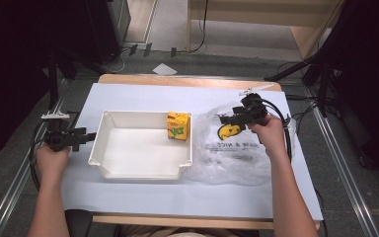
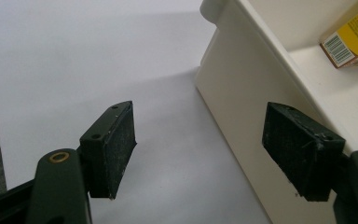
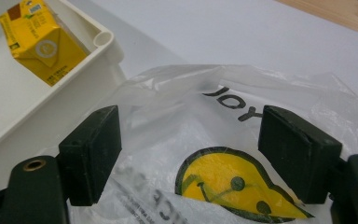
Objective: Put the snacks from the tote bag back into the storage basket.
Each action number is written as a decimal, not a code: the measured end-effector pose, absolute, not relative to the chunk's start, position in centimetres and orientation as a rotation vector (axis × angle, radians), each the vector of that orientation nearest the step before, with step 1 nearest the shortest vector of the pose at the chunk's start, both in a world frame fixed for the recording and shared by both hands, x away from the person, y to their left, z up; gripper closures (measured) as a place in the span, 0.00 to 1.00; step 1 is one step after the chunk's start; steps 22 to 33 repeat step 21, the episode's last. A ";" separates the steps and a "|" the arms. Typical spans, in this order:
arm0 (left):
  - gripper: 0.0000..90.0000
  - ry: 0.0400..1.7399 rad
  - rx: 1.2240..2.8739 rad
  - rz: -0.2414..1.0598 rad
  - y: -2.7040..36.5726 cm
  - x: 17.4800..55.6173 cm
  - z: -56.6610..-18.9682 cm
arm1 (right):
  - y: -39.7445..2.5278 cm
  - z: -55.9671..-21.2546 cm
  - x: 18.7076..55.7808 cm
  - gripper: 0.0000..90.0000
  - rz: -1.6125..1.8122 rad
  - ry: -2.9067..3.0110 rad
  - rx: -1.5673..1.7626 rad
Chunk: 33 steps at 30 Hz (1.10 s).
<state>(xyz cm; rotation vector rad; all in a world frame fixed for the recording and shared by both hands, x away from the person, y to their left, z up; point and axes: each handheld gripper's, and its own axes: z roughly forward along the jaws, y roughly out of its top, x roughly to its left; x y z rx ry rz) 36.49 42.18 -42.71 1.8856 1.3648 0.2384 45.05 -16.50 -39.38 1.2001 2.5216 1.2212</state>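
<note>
A white plastic tub (image 1: 143, 170) sits mid-table with a yellow drink carton (image 1: 177, 126) upright in its far right corner. The carton (image 3: 42, 42) also appears in the right gripper view, and its barcode end (image 2: 352, 39) in the left gripper view. A clear plastic bag (image 1: 237, 153) with a yellow smiley face (image 3: 233, 186) lies right of the tub. My right gripper (image 1: 225, 120) hovers open over the bag's smiley print, jaws wide with nothing between them. My left gripper (image 1: 90, 136) is open beside the tub's left wall (image 2: 242, 93), one jaw on each side of that wall's rim line.
A white sheet (image 1: 143, 197) covers the wooden table (image 1: 177, 80). Metal rails (image 1: 343, 168) run along both sides. A white paper scrap (image 1: 164, 69) lies on the floor beyond the table, near dark stands and cables.
</note>
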 end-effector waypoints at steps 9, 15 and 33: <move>0.30 1.364 1.888 0.236 42.2 36.5 -42.7 | -16.4 -39.9 45.2 0.25 1.182 2.549 1.208; 0.30 1.365 1.890 0.235 42.1 36.5 -42.8 | -16.5 -40.0 45.3 0.25 1.181 2.549 1.205; 0.30 1.366 1.888 0.233 42.1 36.6 -42.8 | -16.3 -40.2 45.3 0.25 1.164 2.561 1.201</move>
